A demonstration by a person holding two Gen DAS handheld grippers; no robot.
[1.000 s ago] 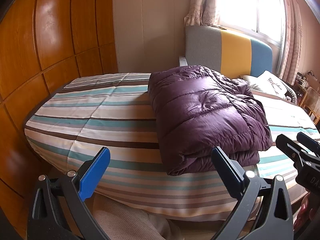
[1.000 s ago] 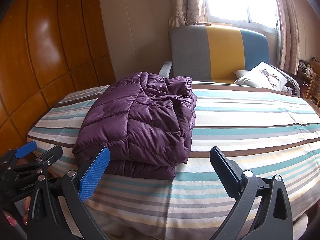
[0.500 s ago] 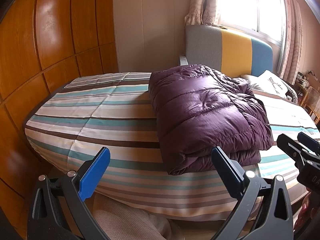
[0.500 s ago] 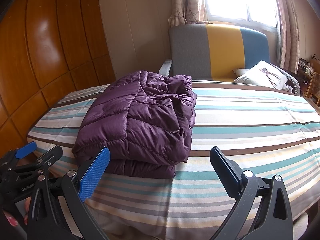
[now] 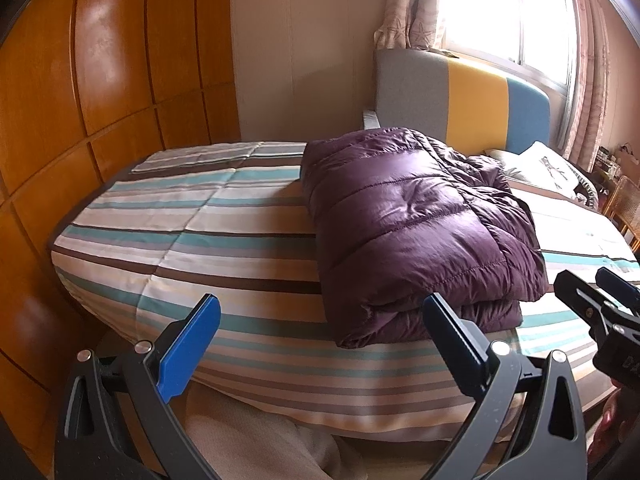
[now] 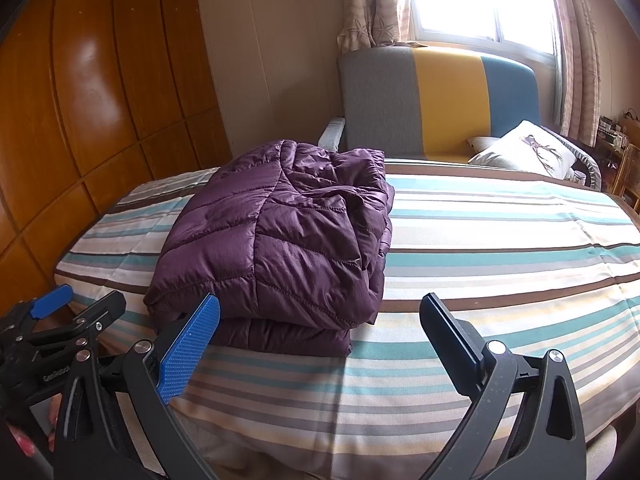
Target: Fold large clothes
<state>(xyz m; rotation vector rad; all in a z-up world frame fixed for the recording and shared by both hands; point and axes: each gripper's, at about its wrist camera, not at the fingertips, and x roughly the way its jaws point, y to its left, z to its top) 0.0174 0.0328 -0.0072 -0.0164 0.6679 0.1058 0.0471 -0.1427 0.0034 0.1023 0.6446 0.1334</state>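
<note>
A purple puffer jacket (image 5: 420, 224) lies folded into a thick, layered bundle on a bed covered with a striped sheet (image 5: 224, 248), close to the bed's near edge. The left gripper (image 5: 320, 344) is held in front of that edge with its fingers spread wide and nothing between them; the jacket's nearest folded corner sits just beyond and to the right of the gap, behind the right-hand fingertip, not touched by either finger. The right gripper (image 6: 320, 340) is likewise released, fingers wide apart and empty; seen from its camera the jacket (image 6: 280, 248) lies ahead and to the left, its lower folded edge rising just behind the blue-padded left finger (image 6: 188, 354), while the other finger stands over bare striped sheet (image 6: 500, 248). Neither tool appears to touch the fabric. Each gripper shows at the edge of the other's view: the right one (image 5: 600, 304) at the far right of the left camera, the left one (image 6: 72, 312) at the lower left of the right camera. Behind the bed stands a grey, yellow and blue sofa (image 6: 440, 100) with a white cushion (image 6: 524, 146) on it, under a bright window (image 6: 480, 0) with curtains, and a wooden wardrobe (image 5: 100, 80) fills the left side.
</note>
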